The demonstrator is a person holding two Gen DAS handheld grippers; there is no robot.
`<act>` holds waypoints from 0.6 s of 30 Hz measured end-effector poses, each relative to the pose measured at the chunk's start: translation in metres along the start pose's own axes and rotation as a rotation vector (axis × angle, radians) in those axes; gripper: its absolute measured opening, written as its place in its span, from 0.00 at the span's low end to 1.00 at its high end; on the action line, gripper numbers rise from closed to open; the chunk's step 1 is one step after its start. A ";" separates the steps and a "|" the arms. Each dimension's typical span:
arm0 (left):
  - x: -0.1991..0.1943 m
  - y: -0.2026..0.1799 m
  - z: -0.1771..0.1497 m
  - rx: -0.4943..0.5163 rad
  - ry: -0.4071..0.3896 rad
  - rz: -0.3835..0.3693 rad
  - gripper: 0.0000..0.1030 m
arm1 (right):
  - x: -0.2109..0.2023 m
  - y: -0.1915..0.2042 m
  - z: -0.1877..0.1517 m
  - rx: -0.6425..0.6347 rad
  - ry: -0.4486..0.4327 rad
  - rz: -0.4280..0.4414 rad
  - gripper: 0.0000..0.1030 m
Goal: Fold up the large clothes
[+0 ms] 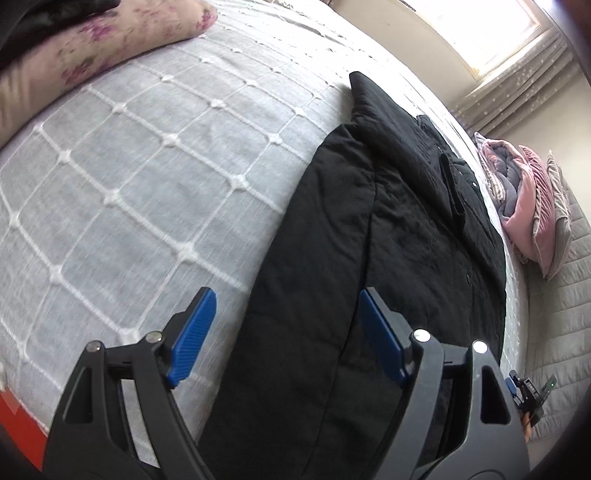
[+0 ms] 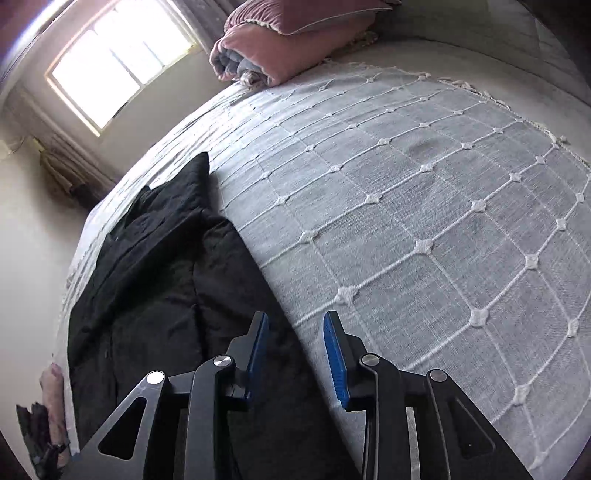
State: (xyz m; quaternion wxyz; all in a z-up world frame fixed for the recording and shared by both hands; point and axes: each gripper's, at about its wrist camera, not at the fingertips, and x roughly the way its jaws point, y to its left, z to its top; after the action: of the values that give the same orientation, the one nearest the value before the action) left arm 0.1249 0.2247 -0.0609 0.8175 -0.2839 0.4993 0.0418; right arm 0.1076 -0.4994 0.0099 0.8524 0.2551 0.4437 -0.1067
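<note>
the black coat (image 1: 388, 229) lay flat on the bed (image 1: 129, 184), a long dark shape running from the bottom centre of the left wrist view up toward the upper right, and from the bottom left of the right wrist view up toward the left centre. one side panel looked already turned in over the body, with a long seam edge down its length and a pointed corner at the far end, so the fold seemed to be partway through, between one lengthwise fold and the next grasp. the left gripper (image 1: 286, 314) hung over the near end of the coat with its blue pads wide apart and nothing between them. the right gripper (image 2: 295, 332) hovered over the coat's right edge, where black cloth met bedspread, its pads at a narrower gap, also empty. the next move would probably call for both to drop onto the near hem, pinch the thick padded cloth at two corners and carry it toward the far end; the padding looked bulky, so a shallow pinch might slip. the bedspread was pale grey with a white tufted grid, smooth and mostly bare beside the coat. a floral pillow (image 1: 122, 33) sat at the upper left of the left wrist view. a pink and grey bedding pile (image 2: 280, 48) lay at the top centre of the right wrist view. a bright window (image 2: 118, 70) filled that view's upper left, with curtains beside it.
</note>
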 end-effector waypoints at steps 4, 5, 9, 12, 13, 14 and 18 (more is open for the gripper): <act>-0.016 0.014 -0.026 0.023 0.036 -0.023 0.77 | -0.016 0.002 -0.020 -0.097 0.047 -0.024 0.31; -0.021 0.017 -0.032 0.025 0.034 -0.036 0.77 | -0.022 -0.004 -0.026 -0.095 0.053 -0.019 0.31; -0.043 0.042 -0.059 -0.026 -0.018 -0.024 0.77 | -0.035 -0.031 -0.048 -0.053 0.123 0.028 0.41; -0.053 0.059 -0.075 -0.091 -0.022 -0.073 0.75 | -0.036 -0.047 -0.069 -0.085 0.219 0.053 0.55; -0.056 0.063 -0.082 -0.103 -0.020 -0.098 0.75 | -0.037 -0.050 -0.075 -0.097 0.231 0.049 0.55; -0.057 0.063 -0.086 -0.104 -0.020 -0.105 0.75 | -0.039 -0.053 -0.079 -0.104 0.239 0.049 0.55; -0.065 0.056 -0.108 -0.055 -0.029 -0.104 0.73 | -0.048 -0.068 -0.093 -0.074 0.266 0.134 0.55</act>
State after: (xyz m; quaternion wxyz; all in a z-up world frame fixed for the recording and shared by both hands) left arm -0.0127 0.2314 -0.0666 0.8176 -0.3312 0.4706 0.0172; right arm -0.0141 -0.5099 -0.0186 0.8002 0.2645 0.5383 0.0016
